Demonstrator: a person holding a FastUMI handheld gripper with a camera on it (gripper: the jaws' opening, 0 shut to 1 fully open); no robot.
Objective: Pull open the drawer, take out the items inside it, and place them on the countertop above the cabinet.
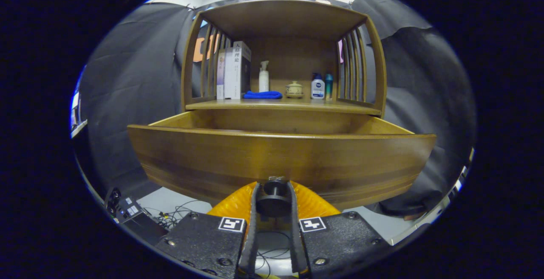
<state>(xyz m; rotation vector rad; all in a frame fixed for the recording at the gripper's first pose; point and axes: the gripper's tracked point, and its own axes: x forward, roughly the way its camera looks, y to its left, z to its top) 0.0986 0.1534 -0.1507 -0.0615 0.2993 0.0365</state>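
Gripper [274, 194] clamped on the knob [274, 200], both fingers [254, 211] pressed against its sides, jaws narrowed to the knob's width. Knob dark and round, fixed at the lower middle of the drawer front [280, 164]. Drawer pulled out from the cabinet, its wooden front filling the space just beyond the fingertips, its side walls [178, 119] running back toward the cabinet. Inside of the drawer hidden behind the front panel; contents impossible to tell from here.

Above the drawer, the countertop [282, 105], with an open shelf box [282, 15] of the same wood over it, slatted at both sides. On the countertop, from left to right: books [233, 73] standing upright against the left slats; a folded blue cloth [262, 95] lying flat just beside them; a white spray bottle [264, 77] upright behind the cloth; a small lidded pot [294, 88] on a saucer near the middle; a white bottle with a blue cap [317, 87], touching or nearly touching a slim teal bottle [329, 85] near the right slats. All of them well back from the countertop's front edge.

Black cloth [127, 79] hung behind and on both sides of the cabinet. Below the drawer on the left, a dark box with buttons [125, 209] and loose cables [178, 213] on a pale floor [170, 200].
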